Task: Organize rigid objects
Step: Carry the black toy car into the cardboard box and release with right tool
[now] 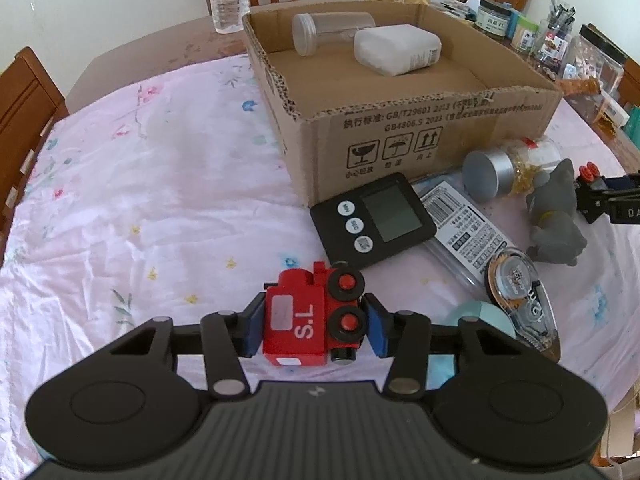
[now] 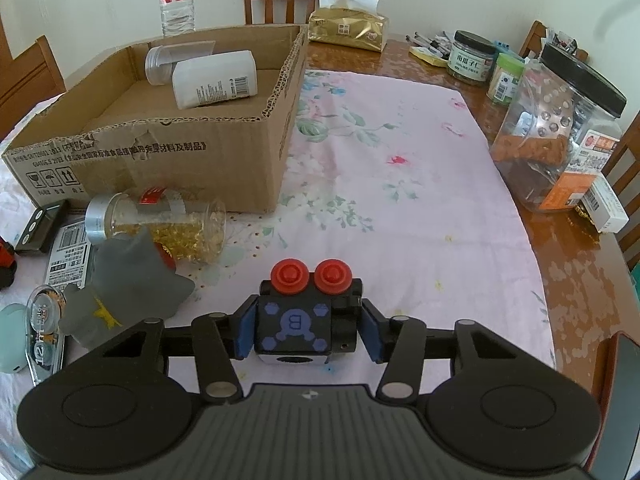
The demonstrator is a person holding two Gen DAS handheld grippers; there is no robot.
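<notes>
A red toy train [image 1: 310, 318] is clamped in the left gripper [image 1: 314, 326] — just before the cardboard box [image 1: 420, 136]. A black toy block [image 2: 304, 320] is gripped by the right gripper [image 2: 308, 330], right of that box.

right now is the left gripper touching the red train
Touching. The left wrist view shows the left gripper with both blue pads pressed against the sides of the red toy train, no gap visible.
</notes>
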